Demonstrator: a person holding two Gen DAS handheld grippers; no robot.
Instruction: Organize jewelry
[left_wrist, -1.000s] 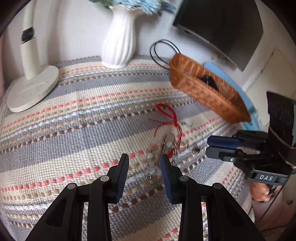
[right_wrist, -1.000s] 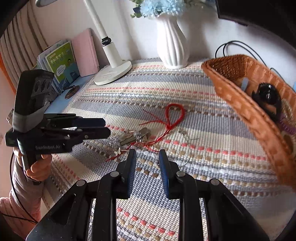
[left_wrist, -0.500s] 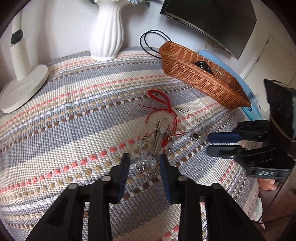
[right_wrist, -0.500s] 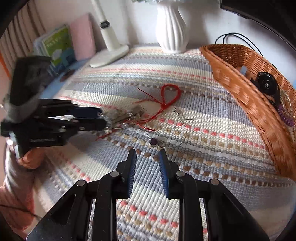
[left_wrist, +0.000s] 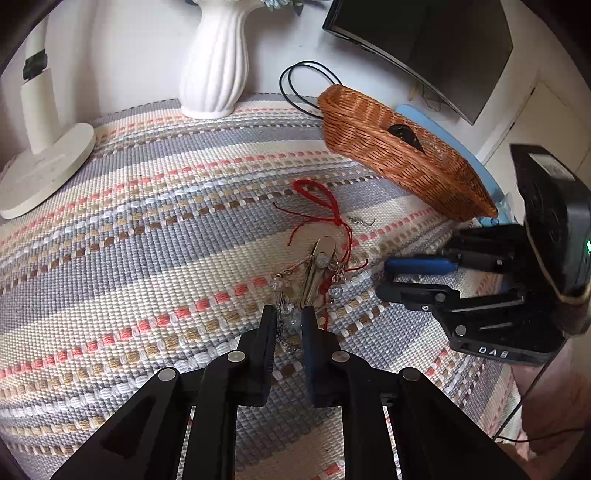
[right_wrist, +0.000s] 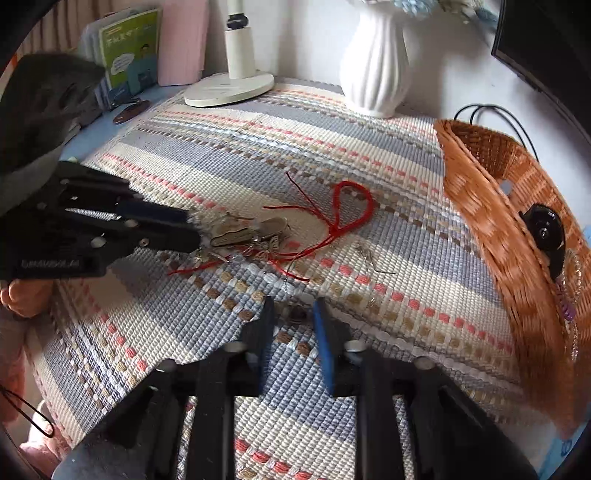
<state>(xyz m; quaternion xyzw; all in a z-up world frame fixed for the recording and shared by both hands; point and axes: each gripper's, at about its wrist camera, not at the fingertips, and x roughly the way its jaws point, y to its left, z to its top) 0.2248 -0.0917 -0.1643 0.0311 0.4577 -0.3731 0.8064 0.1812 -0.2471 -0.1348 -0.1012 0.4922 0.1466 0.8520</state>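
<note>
I see the striped woven cloth (left_wrist: 155, 236) in grey, cream and coral covering the bench, with everything resting on it. At its far right sits the shallow brown wicker basket (left_wrist: 399, 162), holding a round black object (right_wrist: 545, 230) and, low against its wall, something purple I cannot make out. Behind stand the white ribbed ceramic vase (left_wrist: 216, 70) and the white round-based desk lamp (left_wrist: 44, 162).

Near the middle of the cloth lies the tangled jewelry heap: a red cord bracelet with a loop (right_wrist: 351, 210), and touching it a silver metal hair clip (left_wrist: 316, 273) with clear crystal bead strands (left_wrist: 284, 299) across it. A small silver wire earring (right_wrist: 373, 258) lies apart, between the heap and the basket.

My left tongs (left_wrist: 290, 321) are down at the near end of the heap, narrowly parted, with the beads lying between the tips; whether the pads actually pinch them I cannot tell. My right tongs (right_wrist: 293, 317) are held low over the cloth, moderately parted, straddling a small dark pendant on a thin chain (right_wrist: 297, 314) without gripping it.
</note>
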